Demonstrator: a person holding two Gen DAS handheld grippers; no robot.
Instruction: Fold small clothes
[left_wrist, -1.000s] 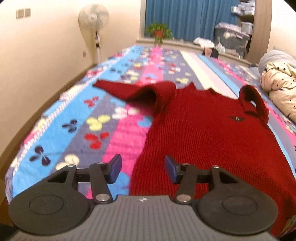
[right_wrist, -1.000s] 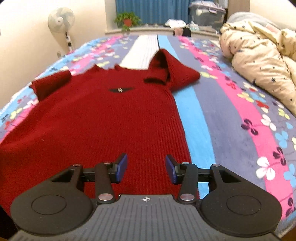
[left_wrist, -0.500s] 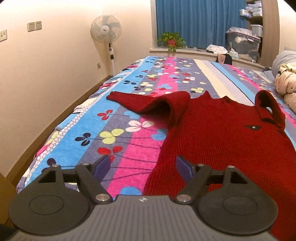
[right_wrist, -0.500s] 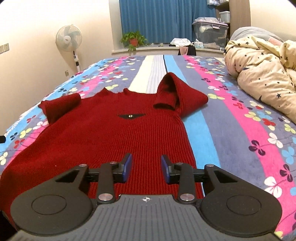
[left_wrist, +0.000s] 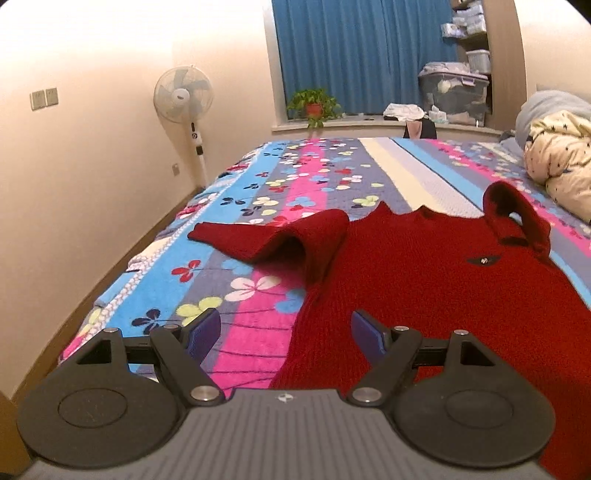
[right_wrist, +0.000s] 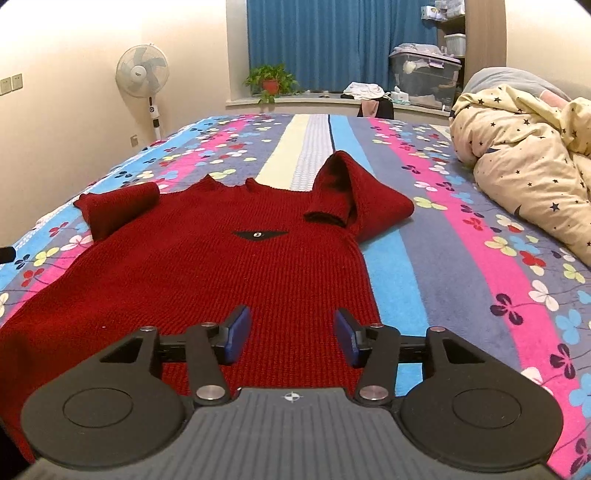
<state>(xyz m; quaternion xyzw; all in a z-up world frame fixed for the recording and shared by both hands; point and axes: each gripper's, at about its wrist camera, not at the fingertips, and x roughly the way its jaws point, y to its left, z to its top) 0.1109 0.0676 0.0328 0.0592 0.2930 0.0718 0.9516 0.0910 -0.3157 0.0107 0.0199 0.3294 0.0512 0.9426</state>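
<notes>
The left gripper (left_wrist: 286, 332) stands wide open with nothing between its blue pads, hanging over the sweater's (left_wrist: 424, 288) left side edge near the hem, so that flowered bedspread (left_wrist: 258, 206) shows under one finger and red knit under the other. The right gripper (right_wrist: 291, 338) is about half open and its jaws have just been opening; they hold nothing, and only the sweater's lower body near its right edge lies beneath the gap. The red knitted sweater lies flat, front up, on the striped bedspread, its long axis running away from both cameras: hem nearest the grippers, neckline pointing toward the blue curtain (right_wrist: 332, 40). Both sleeves are bent up near the shoulders, the right one (right_wrist: 354, 199) humped and folded on itself, the left one (left_wrist: 273, 236) angling outward. A star-printed quilt (right_wrist: 524, 166) sits bunched well to the right.
</notes>
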